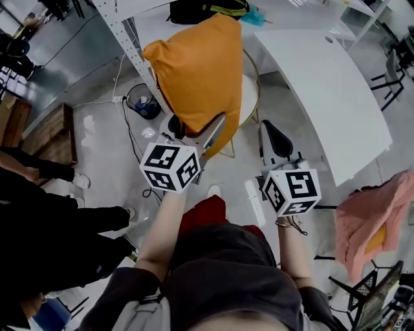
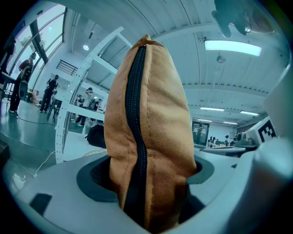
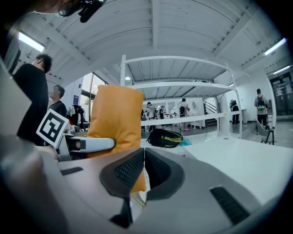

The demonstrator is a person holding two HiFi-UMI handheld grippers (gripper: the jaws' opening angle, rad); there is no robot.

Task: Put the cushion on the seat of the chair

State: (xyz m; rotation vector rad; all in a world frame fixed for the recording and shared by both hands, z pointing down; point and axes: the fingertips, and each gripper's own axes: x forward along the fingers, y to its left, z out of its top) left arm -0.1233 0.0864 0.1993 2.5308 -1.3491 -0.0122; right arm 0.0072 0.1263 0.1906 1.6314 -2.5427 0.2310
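Note:
An orange cushion (image 1: 200, 71) with a black zip hangs upright in the air, with my left gripper (image 1: 196, 131) shut on its lower edge. In the left gripper view the cushion (image 2: 158, 128) fills the gap between the jaws, zip side toward the camera. Behind and below it stands the chair (image 1: 250, 97), a round white seat on a thin gold frame, mostly hidden by the cushion. My right gripper (image 1: 272, 134) is to the right of the cushion, shut and empty. From the right gripper view (image 3: 143, 155) the cushion (image 3: 116, 116) shows to the left.
A white table (image 1: 323, 84) stands right of the chair. A black backpack (image 1: 207, 10) lies beyond it. A perforated metal post (image 1: 126, 39), a dark bucket (image 1: 142, 100) and floor cables are on the left. A person in black (image 1: 45, 220) stands at left; pink cloth (image 1: 372, 216) at right.

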